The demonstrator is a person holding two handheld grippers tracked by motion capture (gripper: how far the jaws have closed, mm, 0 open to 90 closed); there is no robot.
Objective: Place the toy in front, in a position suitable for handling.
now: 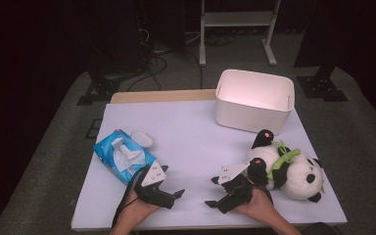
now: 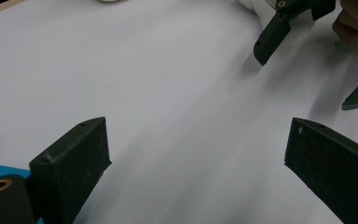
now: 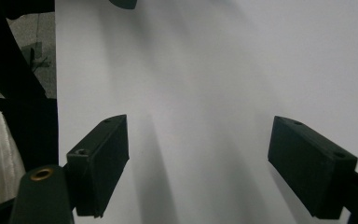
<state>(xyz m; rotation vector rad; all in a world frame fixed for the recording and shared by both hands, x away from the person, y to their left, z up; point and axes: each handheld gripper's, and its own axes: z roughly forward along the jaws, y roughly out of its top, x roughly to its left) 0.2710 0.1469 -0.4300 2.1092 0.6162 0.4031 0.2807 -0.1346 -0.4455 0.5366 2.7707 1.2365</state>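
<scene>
A: Where do the two tools rest now?

B: Both are low at the near edge of the white-covered counter (image 1: 196, 142), about six o'clock. The left hand-held gripper (image 1: 174, 198) has its jaws wide apart, with nothing between them; in the left gripper view I see bare white surface between the black pads. The right hand-held gripper (image 1: 214, 192) is the same: jaws wide, holding nothing.

A: Why are they held like this?

B: I think it is a ready position. The jaws are spread before any grasp, and each tool sits near one thing it may take.

A: Which things?

B: The blue soft pack of tissues (image 1: 123, 155) lies just beside the left tool, toward eleven o'clock, with a white tissue standing up from its slot. The pack looks soft and a little crumpled. A small white oval object (image 1: 142, 138) lies near its far corner; I cannot tell what it is.

A: And on the other side?

B: The black-and-white plush panda with a green bamboo stick (image 1: 289, 169) lies on its side at about four o'clock of the counter, just beside the right tool. The empty white plastic bin (image 1: 253, 100) stands at about one o'clock, probably put there to receive the things.
</scene>
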